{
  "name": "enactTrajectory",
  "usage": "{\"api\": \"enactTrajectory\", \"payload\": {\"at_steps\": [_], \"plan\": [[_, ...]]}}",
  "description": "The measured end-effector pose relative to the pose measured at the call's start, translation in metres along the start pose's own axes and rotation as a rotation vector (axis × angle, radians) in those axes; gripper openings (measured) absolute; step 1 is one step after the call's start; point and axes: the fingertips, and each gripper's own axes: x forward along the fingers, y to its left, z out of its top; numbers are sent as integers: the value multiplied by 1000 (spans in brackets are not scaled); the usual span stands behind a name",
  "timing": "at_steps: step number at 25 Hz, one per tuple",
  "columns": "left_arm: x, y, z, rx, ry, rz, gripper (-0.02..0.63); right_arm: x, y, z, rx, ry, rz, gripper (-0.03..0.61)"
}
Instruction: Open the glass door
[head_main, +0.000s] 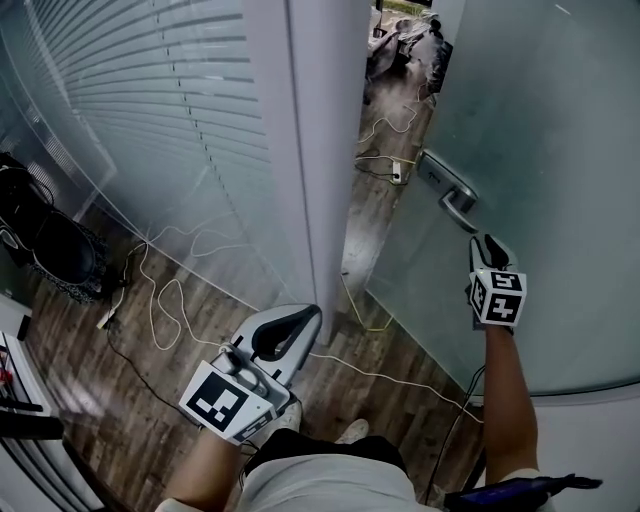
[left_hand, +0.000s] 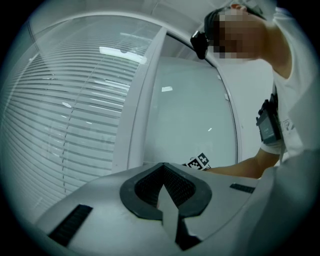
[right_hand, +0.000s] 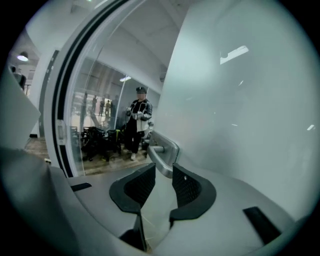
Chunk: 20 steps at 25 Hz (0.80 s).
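Note:
The frosted glass door (head_main: 520, 120) stands ajar at the right, with a gap between it and the white frame post (head_main: 315, 150). On the door's near edge is a silver lever handle (head_main: 455, 196). My right gripper (head_main: 484, 243) reaches up to the lever's free end. In the right gripper view the handle (right_hand: 161, 152) fills the gap at the tips of my right gripper (right_hand: 163, 170), with a pad against each side. My left gripper (head_main: 305, 315) hangs low by the post, shut and empty; its pads (left_hand: 150, 187) meet in the left gripper view.
A glass wall with blinds (head_main: 150, 90) runs left of the post. White cables (head_main: 180, 300) trail over the wood floor, and a power strip (head_main: 397, 172) lies in the doorway. Dark equipment (head_main: 60, 250) sits far left. Beyond the door a person (right_hand: 136, 125) stands among black chairs.

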Motion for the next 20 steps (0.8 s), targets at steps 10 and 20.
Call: {"api": "enactTrajectory", "payload": {"at_steps": [10,20], "plan": [[-42,11,24,59,-64,-107,-1,-179,74,77,101,-304,-40,2],[-95,20,41,65,-130,-279,-1,-312,175,106,107,-411,-146,2]]}}
